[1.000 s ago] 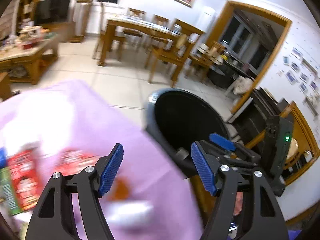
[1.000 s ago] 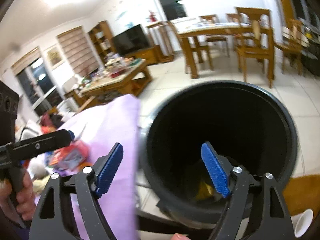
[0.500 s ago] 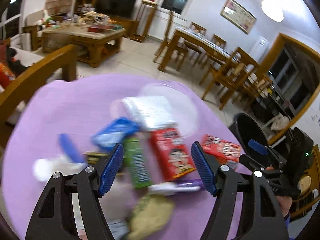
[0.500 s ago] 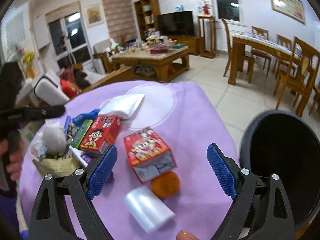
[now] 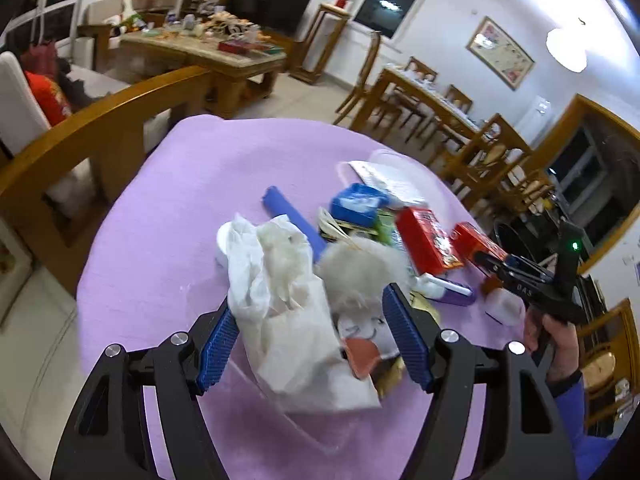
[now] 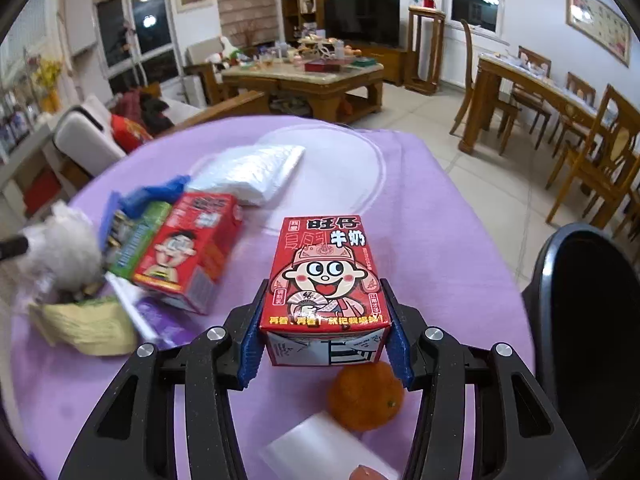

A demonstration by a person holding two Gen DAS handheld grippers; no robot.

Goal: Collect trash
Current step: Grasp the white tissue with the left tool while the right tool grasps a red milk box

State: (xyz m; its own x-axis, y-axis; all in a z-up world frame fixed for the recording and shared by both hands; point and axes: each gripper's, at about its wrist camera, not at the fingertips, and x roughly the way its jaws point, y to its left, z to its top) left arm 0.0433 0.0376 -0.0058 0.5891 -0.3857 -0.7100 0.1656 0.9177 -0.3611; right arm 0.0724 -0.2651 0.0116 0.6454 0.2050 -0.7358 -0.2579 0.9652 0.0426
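Trash lies piled on a round table under a purple cloth [image 5: 180, 200]. My left gripper [image 5: 312, 340] is open over the pile's near end, with crumpled white paper [image 5: 280, 300] lying between its blue pads and a grey fluff ball [image 5: 360, 272] just beyond. My right gripper [image 6: 324, 344] has its jaws closing on an upright red milk carton [image 6: 324, 272], and both pads touch its sides. A second red carton [image 6: 188, 252] lies tilted to its left. The black bin [image 6: 588, 320] stands beside the table at the right.
An orange [image 6: 366, 396] and a white plastic piece [image 6: 320, 448] lie below the held carton. A green box [image 6: 136, 240], a yellow wrapper [image 6: 84, 324] and a white plastic bag [image 6: 252, 172] crowd the left. A wooden chair back [image 5: 100, 120] rings the far edge.
Both grippers swung away from the bin and came over the table. The right jaws went from wide apart to closed against the red carton. The left gripper came down over the white paper.
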